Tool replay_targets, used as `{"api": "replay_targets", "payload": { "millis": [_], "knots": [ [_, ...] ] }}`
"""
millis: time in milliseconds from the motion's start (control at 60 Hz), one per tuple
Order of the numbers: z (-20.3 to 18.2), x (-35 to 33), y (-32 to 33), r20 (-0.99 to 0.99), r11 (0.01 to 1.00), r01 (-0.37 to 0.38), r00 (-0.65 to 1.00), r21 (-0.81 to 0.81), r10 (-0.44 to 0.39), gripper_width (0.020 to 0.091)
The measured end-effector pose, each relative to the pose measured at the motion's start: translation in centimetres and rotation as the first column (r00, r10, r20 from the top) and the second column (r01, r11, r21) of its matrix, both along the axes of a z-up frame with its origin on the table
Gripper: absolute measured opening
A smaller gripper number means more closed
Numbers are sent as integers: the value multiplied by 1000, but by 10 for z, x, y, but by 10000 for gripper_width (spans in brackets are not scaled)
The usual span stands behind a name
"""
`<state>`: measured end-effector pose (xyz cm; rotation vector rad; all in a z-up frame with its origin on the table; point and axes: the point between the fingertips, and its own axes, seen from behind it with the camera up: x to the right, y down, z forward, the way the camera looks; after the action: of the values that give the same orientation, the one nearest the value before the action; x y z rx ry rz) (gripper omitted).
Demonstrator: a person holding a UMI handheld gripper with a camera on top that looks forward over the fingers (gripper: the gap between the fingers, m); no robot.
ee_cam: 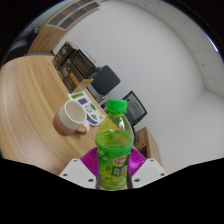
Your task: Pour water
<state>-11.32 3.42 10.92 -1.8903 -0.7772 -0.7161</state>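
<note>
Nearest us, a green plastic bottle with a green cap sits pinched between the jaws of our gripper, whose magenta pads press its sides. Left of it and beyond, a white mug stands on the wooden desk. Further right, black chairs wait. We judge the bottle is held, tilted, being carried; next it must be brought over the mug and tipped.

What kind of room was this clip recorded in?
Probably an office or meeting room. A long wooden table carries a white mug, dark office chairs stand along it, and the walls are plain white. The gripper holds a green bottle with its jaws shut on it.
</note>
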Motion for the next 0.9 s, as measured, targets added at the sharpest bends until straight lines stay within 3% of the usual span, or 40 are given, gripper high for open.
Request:
{"api": "replay_targets", "payload": {
  "millis": [233, 433, 700, 900],
  "knots": [
    [27, -4, 50, 481, 985, -153, 860, -83, 174, 348],
    [22, -9, 76, 750, 964, -197, 606, -178, 263, 349],
    [15, -17, 95, 879, 941, -226, 354, -250, 319, 347],
    [20, -17, 86, 790, 956, -212, 542, -204, 288, 348]
  ]
}}
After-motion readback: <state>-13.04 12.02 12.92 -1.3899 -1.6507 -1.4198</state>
